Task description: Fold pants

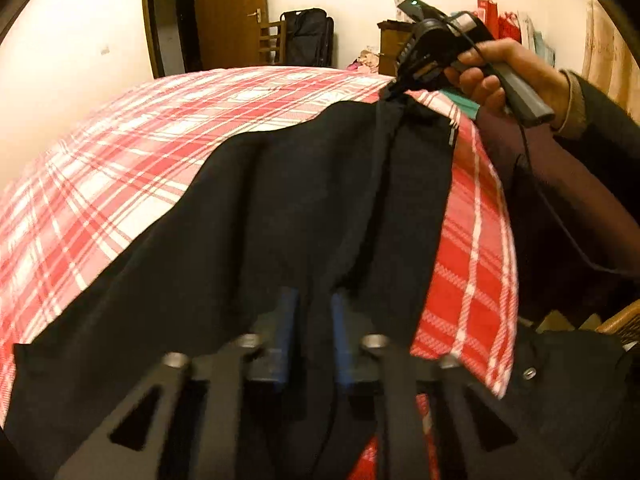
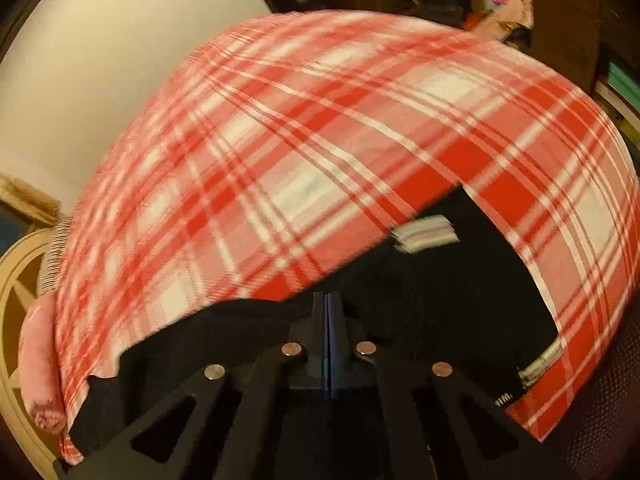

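Black fabric pants (image 1: 280, 216) lie stretched across a bed covered in a red-and-white plaid sheet (image 1: 132, 148). The left gripper (image 1: 312, 320) has its blue-padded jaws narrow, pinching a fold of the pants. The right gripper (image 2: 327, 332), held in a hand (image 1: 504, 76), has its jaws pressed together on the pants' edge.

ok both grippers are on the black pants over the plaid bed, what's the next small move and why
Probably carry both held ends across together: the left gripper and right gripper each pinch the black pants, which sag unfolded over the plaid sheet.
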Motion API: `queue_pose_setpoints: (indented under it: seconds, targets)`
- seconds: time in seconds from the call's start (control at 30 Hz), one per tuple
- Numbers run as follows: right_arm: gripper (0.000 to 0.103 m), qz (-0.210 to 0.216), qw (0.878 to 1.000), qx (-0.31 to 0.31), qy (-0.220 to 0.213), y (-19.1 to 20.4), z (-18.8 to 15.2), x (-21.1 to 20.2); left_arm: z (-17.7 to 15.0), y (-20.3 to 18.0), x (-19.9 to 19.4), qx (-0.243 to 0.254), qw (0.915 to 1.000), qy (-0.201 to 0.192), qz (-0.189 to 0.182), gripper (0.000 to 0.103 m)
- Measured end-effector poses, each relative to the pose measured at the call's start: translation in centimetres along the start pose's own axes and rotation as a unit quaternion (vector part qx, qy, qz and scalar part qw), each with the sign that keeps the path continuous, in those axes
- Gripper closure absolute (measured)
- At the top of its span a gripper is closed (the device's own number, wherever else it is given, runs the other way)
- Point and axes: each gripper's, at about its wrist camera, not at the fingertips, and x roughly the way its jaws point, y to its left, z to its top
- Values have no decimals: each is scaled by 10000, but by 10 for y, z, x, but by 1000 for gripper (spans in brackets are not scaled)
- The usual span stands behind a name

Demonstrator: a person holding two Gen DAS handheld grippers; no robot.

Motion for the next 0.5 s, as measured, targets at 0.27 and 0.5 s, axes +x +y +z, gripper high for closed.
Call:
queue_pose_setpoints:
  seconds: [0.27, 0.5]
  targets:
    - [102, 499, 9973, -483, -249, 35, 15, -45, 0, -4, 0, 20, 10000, -27, 56, 92]
    - [31, -532, 9972, 29, 525, 8, 19, -7, -2, -3, 2, 16, 9999, -126, -26, 92]
